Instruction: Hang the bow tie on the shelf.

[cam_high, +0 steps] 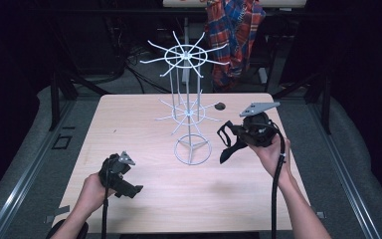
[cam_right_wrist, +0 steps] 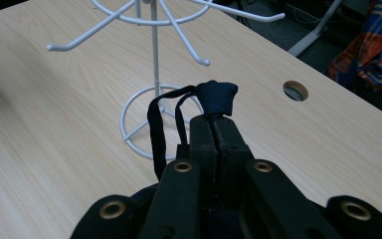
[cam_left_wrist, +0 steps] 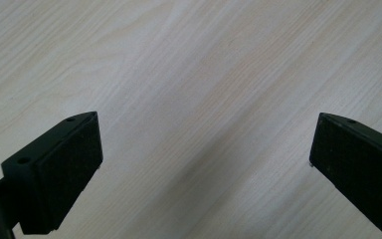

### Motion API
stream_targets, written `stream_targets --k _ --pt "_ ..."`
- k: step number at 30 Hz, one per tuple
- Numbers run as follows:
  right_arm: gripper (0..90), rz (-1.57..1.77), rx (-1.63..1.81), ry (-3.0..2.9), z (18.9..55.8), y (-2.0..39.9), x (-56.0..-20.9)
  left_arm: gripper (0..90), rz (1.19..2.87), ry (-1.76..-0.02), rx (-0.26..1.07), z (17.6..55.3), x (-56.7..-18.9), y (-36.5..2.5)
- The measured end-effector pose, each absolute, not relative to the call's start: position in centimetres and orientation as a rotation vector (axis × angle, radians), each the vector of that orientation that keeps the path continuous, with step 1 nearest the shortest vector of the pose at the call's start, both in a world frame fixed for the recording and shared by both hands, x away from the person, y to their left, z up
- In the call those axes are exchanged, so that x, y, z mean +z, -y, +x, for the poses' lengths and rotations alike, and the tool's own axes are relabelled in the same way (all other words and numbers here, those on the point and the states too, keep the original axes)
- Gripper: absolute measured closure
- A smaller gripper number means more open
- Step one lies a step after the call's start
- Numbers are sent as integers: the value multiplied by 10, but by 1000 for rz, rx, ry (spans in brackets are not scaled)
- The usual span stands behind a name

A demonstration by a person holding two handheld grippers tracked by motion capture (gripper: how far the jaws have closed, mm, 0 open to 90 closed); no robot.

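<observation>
my right tongs (cam_right_wrist: pixel 213 130) pinch a dark strappy cloth (cam_right_wrist: pixel 218 97) at three o'clock of the white wire rack (cam_high: pixel 188 112). my left tongs (cam_left_wrist: pixel 206 164) hang spread over bare tabletop (cam_high: pixel 129 124) at seven o'clock. likely next: loop a strap over a hook.

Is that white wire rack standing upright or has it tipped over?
Upright: the white wire rack stands on its ring base on the wooden table, pole vertical.

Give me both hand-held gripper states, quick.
Left hand-held gripper: open, empty, over the table.
Right hand-held gripper: shut on a dark strap, near the rack.
</observation>
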State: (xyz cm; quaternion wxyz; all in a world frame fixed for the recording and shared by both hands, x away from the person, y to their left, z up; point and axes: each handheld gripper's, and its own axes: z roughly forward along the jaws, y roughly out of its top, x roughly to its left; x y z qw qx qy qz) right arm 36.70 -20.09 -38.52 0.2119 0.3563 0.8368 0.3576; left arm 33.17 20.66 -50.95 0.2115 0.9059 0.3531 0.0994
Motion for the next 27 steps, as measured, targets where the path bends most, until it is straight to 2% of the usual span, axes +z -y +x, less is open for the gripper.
stream_targets --k 27 --pt "885 991 1029 -2243 375 206 -369 2 2518 -986 277 332 -510 -207"
